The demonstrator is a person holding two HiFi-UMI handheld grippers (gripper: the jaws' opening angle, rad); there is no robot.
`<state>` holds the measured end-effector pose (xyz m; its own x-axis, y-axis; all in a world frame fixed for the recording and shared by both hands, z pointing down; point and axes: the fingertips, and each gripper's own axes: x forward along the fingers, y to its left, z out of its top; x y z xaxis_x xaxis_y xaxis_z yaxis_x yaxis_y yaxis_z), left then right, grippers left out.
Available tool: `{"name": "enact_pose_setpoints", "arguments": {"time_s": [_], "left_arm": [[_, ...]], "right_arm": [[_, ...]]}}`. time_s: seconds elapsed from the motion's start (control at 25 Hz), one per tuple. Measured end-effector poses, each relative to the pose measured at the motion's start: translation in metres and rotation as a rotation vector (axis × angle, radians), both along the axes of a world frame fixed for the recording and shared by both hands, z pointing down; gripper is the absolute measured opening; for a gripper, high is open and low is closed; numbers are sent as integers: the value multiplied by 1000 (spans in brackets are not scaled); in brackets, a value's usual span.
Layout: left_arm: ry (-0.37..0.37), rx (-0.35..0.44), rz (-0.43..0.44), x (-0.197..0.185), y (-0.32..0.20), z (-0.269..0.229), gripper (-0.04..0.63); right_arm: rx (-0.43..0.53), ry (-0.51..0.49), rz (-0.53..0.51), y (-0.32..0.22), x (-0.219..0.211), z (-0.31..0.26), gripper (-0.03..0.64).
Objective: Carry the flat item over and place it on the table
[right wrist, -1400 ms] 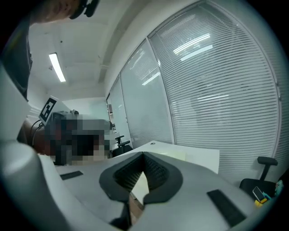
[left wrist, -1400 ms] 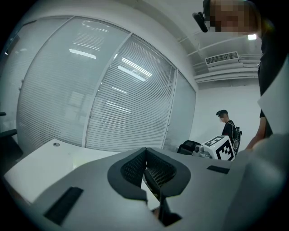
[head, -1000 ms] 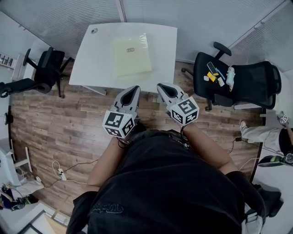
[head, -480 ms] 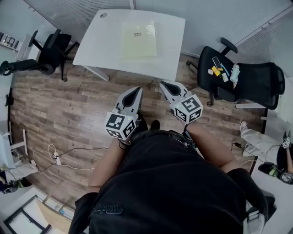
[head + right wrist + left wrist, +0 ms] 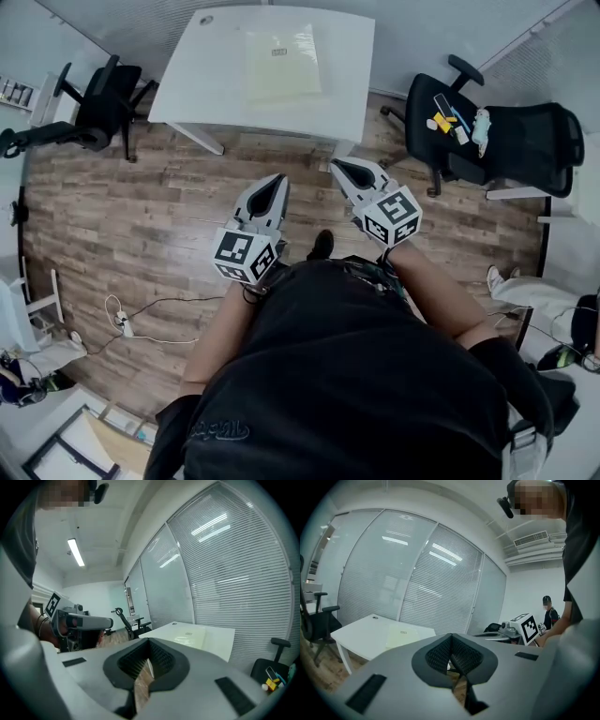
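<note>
Head view, checked first: found the pale yellow flat pack (image 5: pixel 284 64) already lying on the white counter (image 5: pixel 211 80), toward the counter's far half, flat and roughly square to its edges, with nothing on top. Spotted both tools well short of the counter, over the wood floor (image 5: pixel 141 216) on its near side. Logged left gripper (image 5: pixel 278 178) and right gripper (image 5: pixel 336 165) side by side, pointing toward the counter and well apart from the pack.

Left gripper view: saw the fingers (image 5: pixel 438 654) pressed together with nothing between them. Saw the pack (image 5: pixel 404 637) ahead on the counter (image 5: pixel 361 637).

Right gripper view: same reading, fingers (image 5: pixel 133 660) closed tight on nothing, pack (image 5: pixel 192 637) lying on the counter (image 5: pixel 220 637) beyond.

Also noted a black office chair (image 5: pixel 487 141) right of the counter carrying small coloured bits, and a second black chair (image 5: pixel 103 108) left of the counter.

Judged the carry and the set-down finished. Saw no other flat item waiting anywhere near the counter, so reckoned nothing is left to do.
</note>
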<state>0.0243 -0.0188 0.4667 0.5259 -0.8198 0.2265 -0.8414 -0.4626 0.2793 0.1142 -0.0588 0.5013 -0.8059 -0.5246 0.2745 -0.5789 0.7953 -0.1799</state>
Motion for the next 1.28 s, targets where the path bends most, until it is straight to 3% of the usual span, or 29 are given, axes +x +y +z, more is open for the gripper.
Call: {"name": "enact_pose_setpoints", "arguments": {"time_s": [0.64,1.28], "left_arm": [[-11,32,97,-51,36,-12,14],[-18,69,177,-92,116,-30,14]], "right_arm": [[-17,-25,91,47,-28,-19,21],[-6,-47,131,139,-68,-52,21]]}}
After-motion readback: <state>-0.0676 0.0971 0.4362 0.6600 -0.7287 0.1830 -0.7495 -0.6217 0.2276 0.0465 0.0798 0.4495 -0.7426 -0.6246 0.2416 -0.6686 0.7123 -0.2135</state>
